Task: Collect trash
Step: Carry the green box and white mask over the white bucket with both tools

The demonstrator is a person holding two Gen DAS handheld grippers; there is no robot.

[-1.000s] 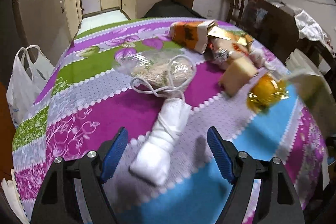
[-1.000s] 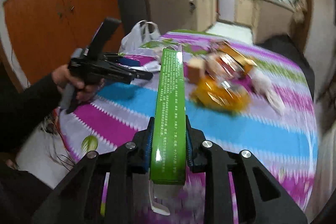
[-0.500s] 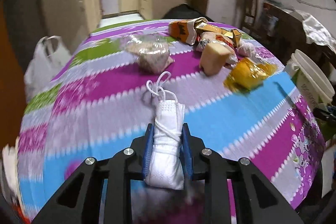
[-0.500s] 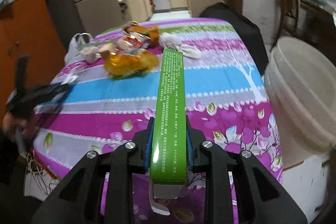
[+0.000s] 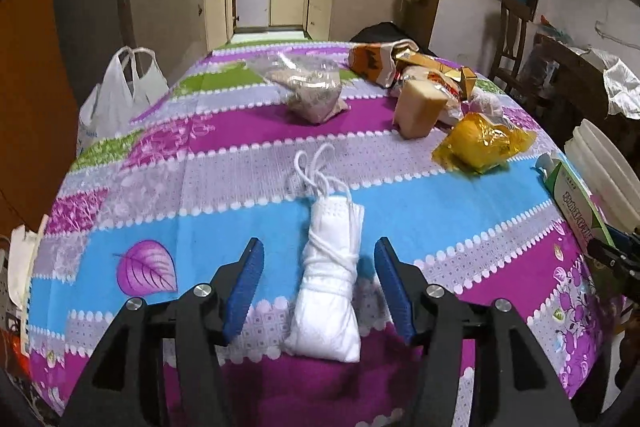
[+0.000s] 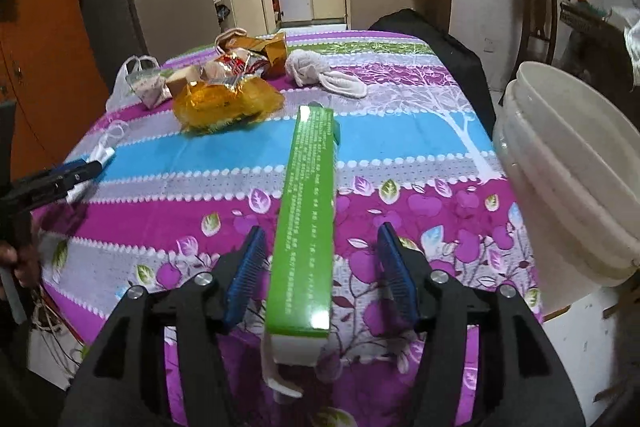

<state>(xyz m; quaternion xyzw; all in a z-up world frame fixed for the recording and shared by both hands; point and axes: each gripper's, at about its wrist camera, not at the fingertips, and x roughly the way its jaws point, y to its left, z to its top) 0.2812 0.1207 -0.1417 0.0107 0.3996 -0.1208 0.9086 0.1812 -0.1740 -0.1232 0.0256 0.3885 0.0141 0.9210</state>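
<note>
A rolled white face mask [image 5: 330, 279] with its loops lies on the patterned tablecloth [image 5: 200, 195] between the pads of my left gripper [image 5: 318, 281], which is open around it. A long green box [image 6: 310, 211] lies on the cloth between the pads of my right gripper [image 6: 322, 277], also open. The green box also shows in the left wrist view [image 5: 576, 207] at the right table edge. A white bucket [image 6: 572, 171] stands just right of the table.
Further back on the table lie a yellow wrapper [image 5: 482, 145], a tan block [image 5: 420, 107], orange snack bags [image 5: 380, 65], a clear bag of grains [image 5: 312, 89] and a crumpled white cloth [image 6: 324, 75]. A white plastic bag [image 5: 120, 95] hangs at the left edge.
Both grippers have opened: the left let go of the mask and the right let go of the green box, both now resting on the table.
</note>
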